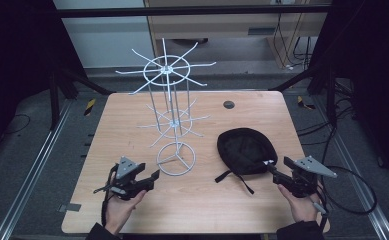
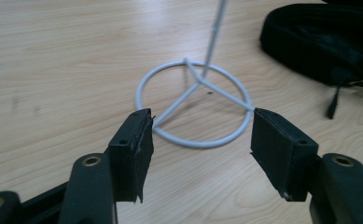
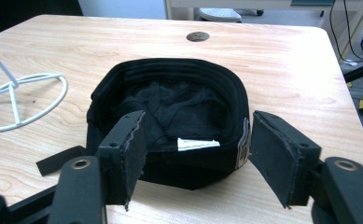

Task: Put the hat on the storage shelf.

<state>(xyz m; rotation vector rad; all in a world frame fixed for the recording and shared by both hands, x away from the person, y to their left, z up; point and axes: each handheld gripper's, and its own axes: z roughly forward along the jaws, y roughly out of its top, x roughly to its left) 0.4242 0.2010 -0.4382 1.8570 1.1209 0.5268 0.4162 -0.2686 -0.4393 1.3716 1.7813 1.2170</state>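
A black cap lies upside down on the wooden table, on the near right part, with its open inside facing up and a white label visible inside it. The right gripper is just beside the cap, at its near right edge, and its jaws stand wide apart with nothing between the pads. In the right gripper view the cap is directly in front of the jaws, and the near rim of the cap sits between the two pads, but they do not press on it. A strap goes out from the cap toward the near left. The left gripper is on the near left side, also with jaws apart and holding nothing; it points toward the ring base of the white wire stand, which rises in the middle of the table. So the right hand is clearly the nearer one to the cap, and the cap lies ahead and a little left of it. I judge that the next move is a short push forward, then closing on the near rim.
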